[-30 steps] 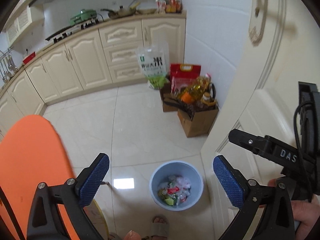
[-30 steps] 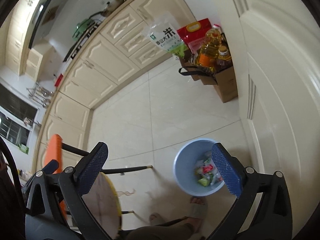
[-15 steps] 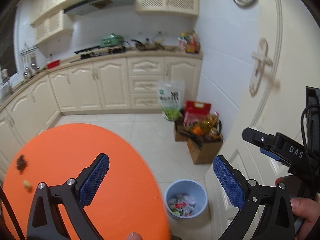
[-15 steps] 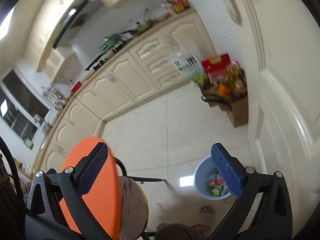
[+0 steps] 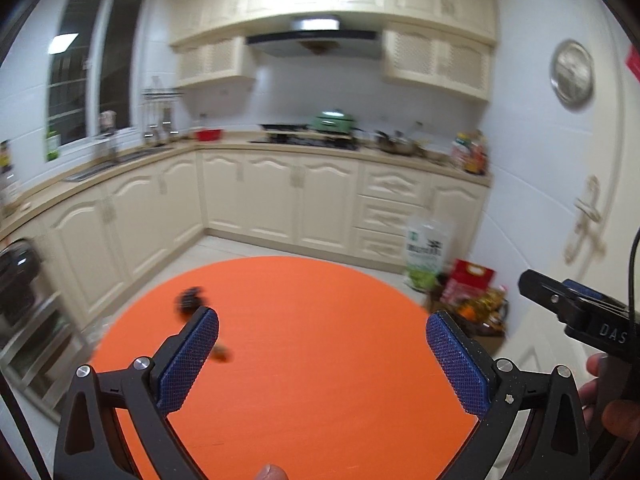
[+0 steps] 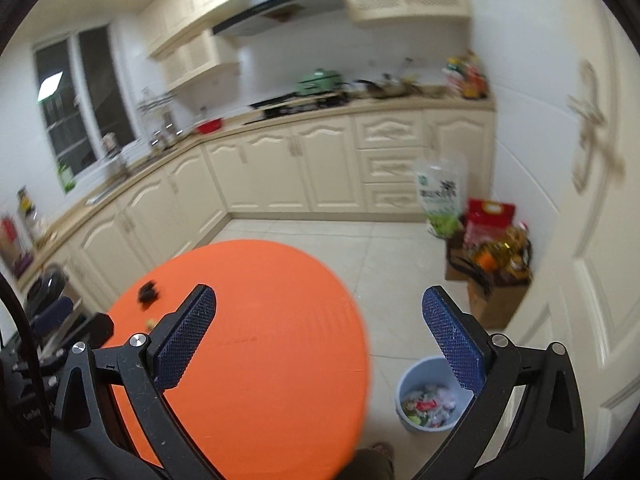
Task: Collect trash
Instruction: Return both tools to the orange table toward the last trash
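Kitchen, orange surface, dark scrap at left: our left gripper is nearer.

We see the round orange surface (image 5: pixel 320 360) filling the lower frame; the dark scrap (image 5: pixel 191 300) lies just above the left gripper (image 5: pixel 322 360), a smaller crumb (image 5: pixel 221 354) beside its left finger. Both the left and the right gripper (image 6: pixel 320 344) gape wide, empty. Bin (image 6: pixel 430 396) lower right.

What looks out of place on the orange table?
A few scraps on the table near its left edge: a dark clump, a small brown bit, and a pale crumb in the right view. Blur hides what they are. Both claws are open, holding nothing.
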